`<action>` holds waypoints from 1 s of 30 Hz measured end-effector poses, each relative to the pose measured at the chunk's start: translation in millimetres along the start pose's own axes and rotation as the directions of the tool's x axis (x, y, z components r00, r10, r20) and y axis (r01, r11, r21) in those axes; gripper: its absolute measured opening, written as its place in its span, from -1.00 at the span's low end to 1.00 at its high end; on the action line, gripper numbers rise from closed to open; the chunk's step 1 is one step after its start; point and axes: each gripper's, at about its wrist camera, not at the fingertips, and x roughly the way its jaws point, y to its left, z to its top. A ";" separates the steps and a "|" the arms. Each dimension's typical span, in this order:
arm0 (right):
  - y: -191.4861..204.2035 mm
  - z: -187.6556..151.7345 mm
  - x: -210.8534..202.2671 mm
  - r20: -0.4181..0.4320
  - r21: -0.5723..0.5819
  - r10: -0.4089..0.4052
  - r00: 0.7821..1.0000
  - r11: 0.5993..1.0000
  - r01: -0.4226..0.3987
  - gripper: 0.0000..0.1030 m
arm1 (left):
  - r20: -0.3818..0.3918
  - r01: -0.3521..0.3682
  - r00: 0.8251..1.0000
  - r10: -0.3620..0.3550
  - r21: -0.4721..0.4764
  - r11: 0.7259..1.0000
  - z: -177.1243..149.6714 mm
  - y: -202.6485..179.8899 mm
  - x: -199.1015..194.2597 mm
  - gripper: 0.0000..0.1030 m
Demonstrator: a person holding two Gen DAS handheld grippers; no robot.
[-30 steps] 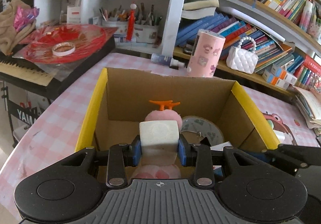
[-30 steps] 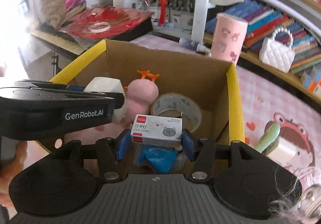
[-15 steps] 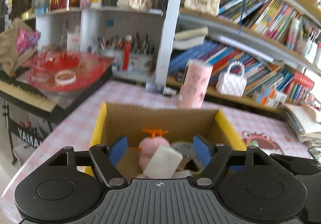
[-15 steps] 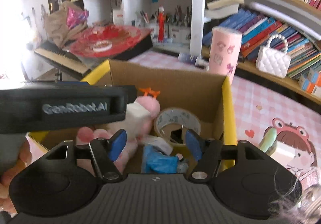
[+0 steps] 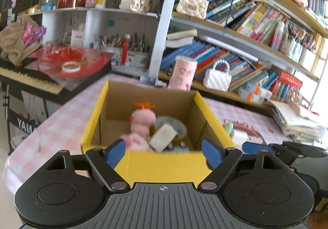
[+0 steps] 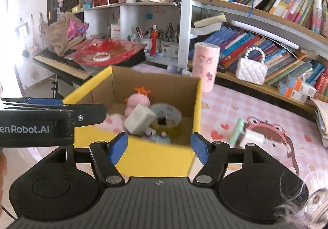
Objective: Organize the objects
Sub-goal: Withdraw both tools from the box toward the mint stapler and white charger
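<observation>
A yellow-edged cardboard box (image 5: 162, 165) (image 6: 155, 157) stands on the pink checked table. Inside it are a pink plush toy (image 5: 142, 120) (image 6: 137, 101) with an orange top, a white block (image 5: 163, 139) (image 6: 139, 119) leaning on the plush, and a tape roll (image 5: 176, 126) (image 6: 168, 116). My left gripper (image 5: 163, 153) hovers in front of the box's near wall, its jaws opening with nothing between them. My right gripper (image 6: 159, 148) hangs beside it before the same wall, its jaws also opening and empty. The left gripper's body (image 6: 41, 122) shows at the left of the right wrist view.
Behind the box stand a pink cylinder (image 5: 182, 73) and a white quilted handbag (image 5: 217, 77) in front of crowded bookshelves. A keyboard with a red dish (image 5: 69, 62) is at the left. A cartoon mat with small items (image 6: 246, 134) lies right of the box.
Both grippers opened and let go: the white block and the small staple box dropped into the box. Both hands drew back and up, out over the box's near wall.
</observation>
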 end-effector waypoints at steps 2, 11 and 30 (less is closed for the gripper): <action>-0.4 -9.8 -8.0 -0.011 0.006 -0.017 1.000 1.000 0.017 0.30 | -0.020 -0.007 1.000 0.007 0.000 1.000 -8.8 -0.8 -2.4 0.63; -6.4 -50.5 -39.0 -0.065 0.065 -0.105 0.992 0.992 0.110 0.31 | -0.098 -0.007 0.995 0.010 0.026 1.000 -39.1 -9.0 -11.5 0.63; -51.8 -100.6 -84.0 -0.163 0.272 -0.280 0.946 0.909 0.316 0.33 | -0.227 0.132 0.969 -0.101 0.127 0.983 -66.2 -63.5 2.6 0.63</action>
